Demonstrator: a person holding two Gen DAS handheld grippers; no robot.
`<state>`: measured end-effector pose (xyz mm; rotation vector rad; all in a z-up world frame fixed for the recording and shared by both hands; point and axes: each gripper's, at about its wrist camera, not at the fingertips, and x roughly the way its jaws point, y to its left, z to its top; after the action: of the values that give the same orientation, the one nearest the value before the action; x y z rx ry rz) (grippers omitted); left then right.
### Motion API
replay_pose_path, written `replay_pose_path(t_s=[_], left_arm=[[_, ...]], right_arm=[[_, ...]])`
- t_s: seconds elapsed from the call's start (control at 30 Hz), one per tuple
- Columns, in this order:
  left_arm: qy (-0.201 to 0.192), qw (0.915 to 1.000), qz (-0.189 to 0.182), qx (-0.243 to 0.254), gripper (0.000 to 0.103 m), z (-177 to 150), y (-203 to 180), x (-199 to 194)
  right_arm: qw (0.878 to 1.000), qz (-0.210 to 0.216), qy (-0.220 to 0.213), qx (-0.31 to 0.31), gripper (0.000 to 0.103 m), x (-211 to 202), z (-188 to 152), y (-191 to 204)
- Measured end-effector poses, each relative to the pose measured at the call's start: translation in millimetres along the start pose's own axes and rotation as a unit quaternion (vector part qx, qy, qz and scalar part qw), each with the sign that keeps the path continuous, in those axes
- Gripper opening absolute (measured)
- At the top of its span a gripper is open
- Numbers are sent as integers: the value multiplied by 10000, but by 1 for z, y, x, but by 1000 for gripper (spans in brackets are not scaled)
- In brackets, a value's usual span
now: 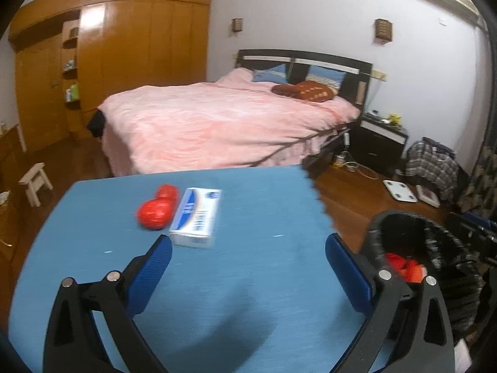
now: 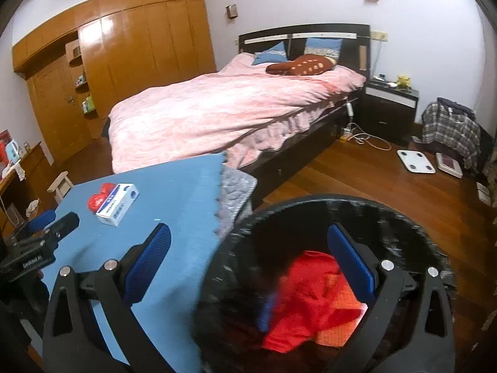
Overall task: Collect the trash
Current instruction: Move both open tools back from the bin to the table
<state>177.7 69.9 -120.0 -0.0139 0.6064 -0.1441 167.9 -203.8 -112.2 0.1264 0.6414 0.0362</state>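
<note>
My left tool (image 1: 248, 258) hangs over the blue table (image 1: 248, 279) with its blue-padded fingers (image 1: 149, 273) spread wide and nothing between them. Ahead of it at about 11 o'clock, a white-and-blue carton (image 1: 197, 216) lies flat on the table, its left long side touching a crumpled red wrapper (image 1: 157, 208); both sit just beyond the left fingertip. Off the table's right edge, at 3 o'clock from that tool, the black mesh bin (image 1: 435, 248) stands on the wooden floor (image 1: 357, 192) with red trash (image 1: 403, 269) showing inside it. My right tool (image 2: 248, 258) is also spread wide and grips nothing: its left finger (image 2: 149, 267) hangs over the table's right edge while its right finger (image 2: 351, 267) is above the bin's open mouth. Directly below, at 6 o'clock in the right wrist view, crumpled red and orange trash lies in the bin beside a small blue piece (image 2: 266, 310) that is too blurred to identify. The carton and red wrapper appear at 10 o'clock from the right tool, well apart from it. A bed with a pink quilt (image 1: 223, 124) stands beyond the table at 12 o'clock.
</note>
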Motion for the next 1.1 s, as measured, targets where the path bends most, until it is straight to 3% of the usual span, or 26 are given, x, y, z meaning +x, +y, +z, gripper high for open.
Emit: replay_pose_path(t_s=[0.5, 0.8, 1.1], left_arm=[[220, 9927, 994, -646, 97, -21, 137, 23], [392, 9882, 1211, -855, 97, -32, 185, 33], [490, 9866, 1277, -893, 97, -40, 215, 39]], right_arm=[[9972, 488, 406, -389, 98, 96, 0, 127], [9922, 799, 741, -603, 98, 146, -3, 206], [9890, 696, 988, -848, 98, 181, -10, 259]])
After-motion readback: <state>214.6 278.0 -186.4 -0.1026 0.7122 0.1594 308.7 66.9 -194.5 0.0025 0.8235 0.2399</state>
